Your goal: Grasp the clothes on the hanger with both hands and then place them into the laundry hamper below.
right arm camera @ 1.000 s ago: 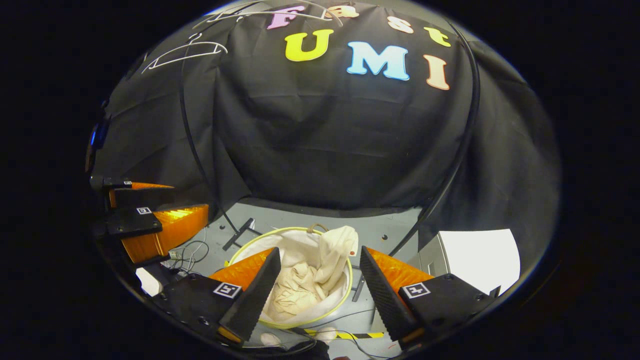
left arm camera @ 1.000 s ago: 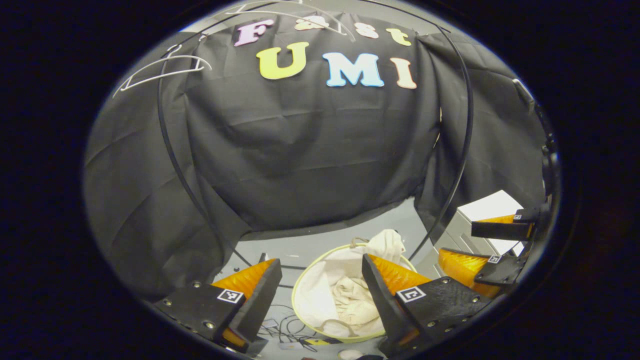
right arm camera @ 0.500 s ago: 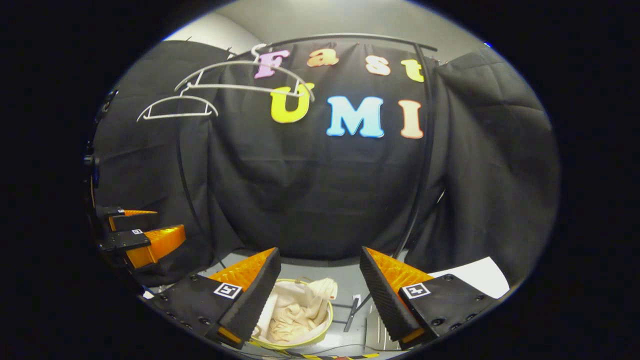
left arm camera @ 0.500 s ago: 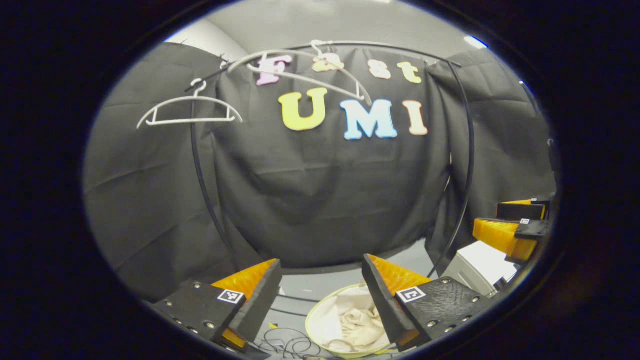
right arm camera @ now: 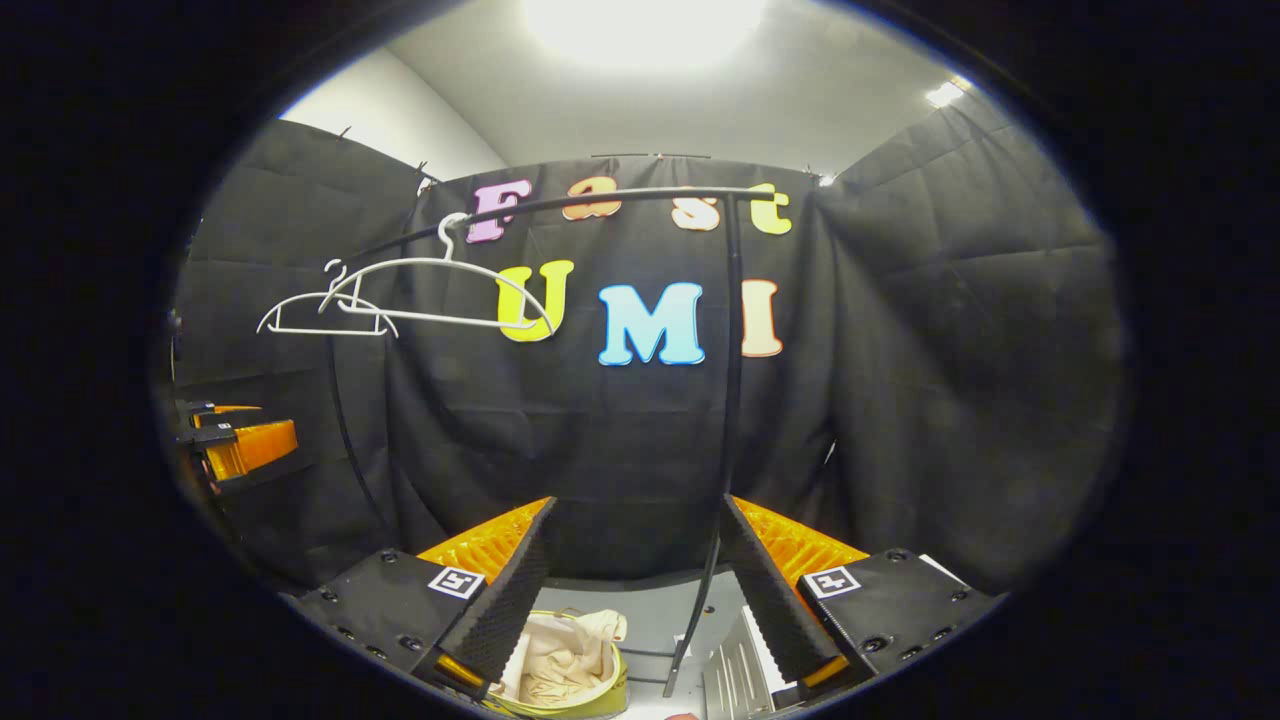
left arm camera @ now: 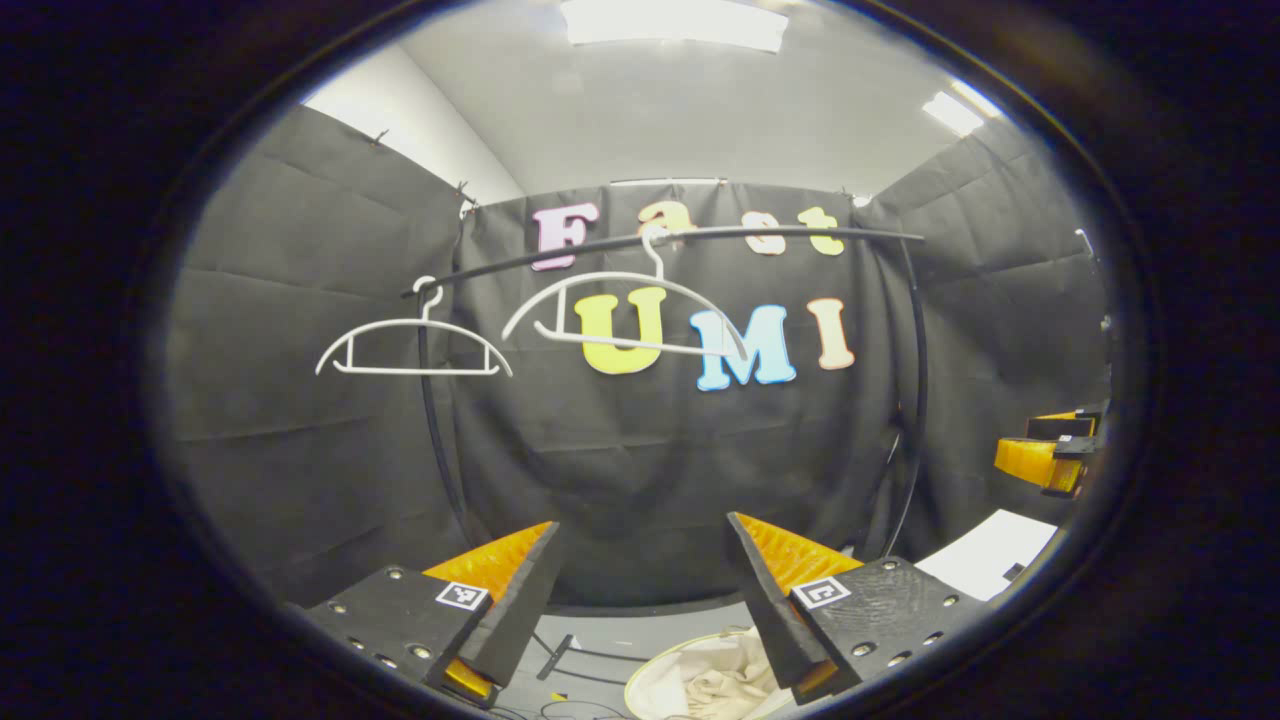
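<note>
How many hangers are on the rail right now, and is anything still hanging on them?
2. Both are bare. One hanger hangs at the rail's left end; the other hanger hangs nearer the rail's middle. The cream clothes lie in the hamper below.

both hand-held grippers raised
laundry hamper (left arm camera: 690, 685) with clothes (right arm camera: 560, 660) has dropped to the lower edge; hangers (left arm camera: 415, 345) sit mid-view.

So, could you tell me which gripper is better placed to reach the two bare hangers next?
Probably the left gripper: the hangers hang nearly straight ahead of its open fingers, whereas from the right gripper they sit well off to its left. Both hold nothing.
</note>
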A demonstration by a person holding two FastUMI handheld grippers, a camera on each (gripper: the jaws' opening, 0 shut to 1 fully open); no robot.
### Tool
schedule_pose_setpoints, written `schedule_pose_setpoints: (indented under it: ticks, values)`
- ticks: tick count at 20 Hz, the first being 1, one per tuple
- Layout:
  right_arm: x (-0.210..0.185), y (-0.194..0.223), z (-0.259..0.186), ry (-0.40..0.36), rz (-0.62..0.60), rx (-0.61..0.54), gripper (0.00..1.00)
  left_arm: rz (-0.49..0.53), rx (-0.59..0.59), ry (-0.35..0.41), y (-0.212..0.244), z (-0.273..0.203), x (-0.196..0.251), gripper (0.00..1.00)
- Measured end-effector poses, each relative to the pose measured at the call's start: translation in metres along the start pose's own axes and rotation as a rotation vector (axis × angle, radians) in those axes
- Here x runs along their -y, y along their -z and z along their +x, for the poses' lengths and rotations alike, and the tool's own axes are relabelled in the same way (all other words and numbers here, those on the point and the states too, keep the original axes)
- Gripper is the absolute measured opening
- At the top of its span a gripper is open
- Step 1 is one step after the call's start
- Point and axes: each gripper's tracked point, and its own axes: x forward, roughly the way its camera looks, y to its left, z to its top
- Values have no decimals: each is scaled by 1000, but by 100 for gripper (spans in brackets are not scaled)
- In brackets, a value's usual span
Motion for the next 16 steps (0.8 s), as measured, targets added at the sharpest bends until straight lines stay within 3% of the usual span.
schedule_pose_setpoints:
  ticks: [5,7,9,16]
  values:
    - [18,-29,-30,41,1,99,100,33,86,-27,-44,-39,-6,94]
    - [25,-30,-39,60,-23,122,96,53,109,-46,-49,-50,-7,94]
    - [25,-30,-51,61,-30,124,100,49,119,-54,-52,-55,-6,94]
    - [23,-43,-61,57,1,173,97,47,152,-95,-60,-81,-13,94]
